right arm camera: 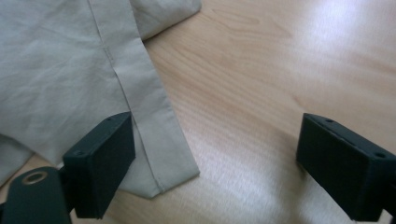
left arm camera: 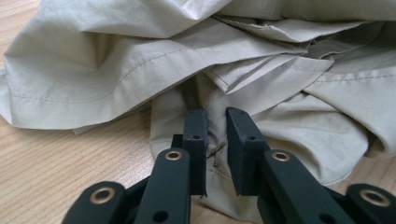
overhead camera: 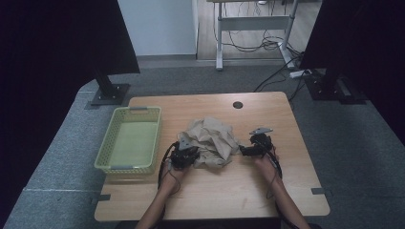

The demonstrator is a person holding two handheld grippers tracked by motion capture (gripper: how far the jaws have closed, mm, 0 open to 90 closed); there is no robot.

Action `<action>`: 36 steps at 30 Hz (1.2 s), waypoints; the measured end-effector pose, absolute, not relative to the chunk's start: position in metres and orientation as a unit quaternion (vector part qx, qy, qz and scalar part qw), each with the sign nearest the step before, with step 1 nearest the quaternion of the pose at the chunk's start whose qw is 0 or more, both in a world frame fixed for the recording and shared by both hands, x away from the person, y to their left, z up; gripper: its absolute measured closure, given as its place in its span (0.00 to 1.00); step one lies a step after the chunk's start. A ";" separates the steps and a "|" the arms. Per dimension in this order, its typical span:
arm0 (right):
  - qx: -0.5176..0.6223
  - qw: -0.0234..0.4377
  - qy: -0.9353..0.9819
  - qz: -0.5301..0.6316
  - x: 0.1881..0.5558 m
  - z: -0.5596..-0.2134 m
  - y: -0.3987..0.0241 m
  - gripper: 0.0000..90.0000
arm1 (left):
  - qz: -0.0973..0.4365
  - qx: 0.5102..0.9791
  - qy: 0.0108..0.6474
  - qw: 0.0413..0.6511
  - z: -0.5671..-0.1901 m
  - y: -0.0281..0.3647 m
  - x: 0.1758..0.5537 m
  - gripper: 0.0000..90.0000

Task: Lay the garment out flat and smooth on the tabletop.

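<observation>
The beige cotton garment (left arm camera: 261,70) lies crumpled in a heap at the middle of the worktop (overhead camera: 224,191), and it will handle as a light, limp thing: thin woven cloth, soft, with no stiffness beyond its stitched hems.

The left gripper (left arm camera: 215,135) has its jaws nearly closed, clenched on a small fold of the cloth at the near-left edge of the heap; a thin pinch of fabric sits between the pads. The right gripper (right arm camera: 212,158) has its jaws spread wide and released, with nothing pressed between them. 1 jaw stands over a hemmed corner (right arm camera: 163,140) of the garment that lies flat on the wood; the other stands over bare worktop.

In my judgement the doubled, stitched hem is the best hold: it is thicker, less likely to slip from the pads than a single layer, and a corner gives control for spreading or folding. Lifted by 1 point alone, the cloth will sag and bunch, so 2 holds well apart suit it.

A pale green basket (overhead camera: 106,148) stands empty to the left of the heap, apart from it.
</observation>
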State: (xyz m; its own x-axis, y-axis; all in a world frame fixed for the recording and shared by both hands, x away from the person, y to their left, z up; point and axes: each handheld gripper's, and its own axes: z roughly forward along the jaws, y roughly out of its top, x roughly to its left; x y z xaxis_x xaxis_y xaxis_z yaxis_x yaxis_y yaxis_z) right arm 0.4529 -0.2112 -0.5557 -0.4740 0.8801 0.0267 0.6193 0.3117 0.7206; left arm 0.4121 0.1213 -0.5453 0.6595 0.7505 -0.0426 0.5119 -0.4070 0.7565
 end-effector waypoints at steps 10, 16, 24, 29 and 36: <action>0.496 0.200 0.775 0.337 0.420 -0.555 -0.244 0.13 | 0.183 0.811 0.401 0.385 -0.539 0.132 0.410 0.93; 0.511 0.207 0.765 0.333 0.403 -0.555 -0.265 0.13 | 0.198 0.804 0.410 0.382 -0.538 0.137 0.409 0.93; 0.540 0.219 0.746 0.322 0.389 -0.555 -0.296 0.14 | 0.203 0.790 0.434 0.382 -0.537 0.148 0.409 0.94; 0.536 0.220 0.752 0.313 0.385 -0.551 -0.298 0.18 | 0.196 0.795 0.425 0.386 -0.537 0.145 0.406 0.89; 0.476 0.203 0.765 0.383 0.379 -0.527 -0.268 0.15 | 0.200 0.818 0.378 0.384 -0.525 0.131 0.403 0.52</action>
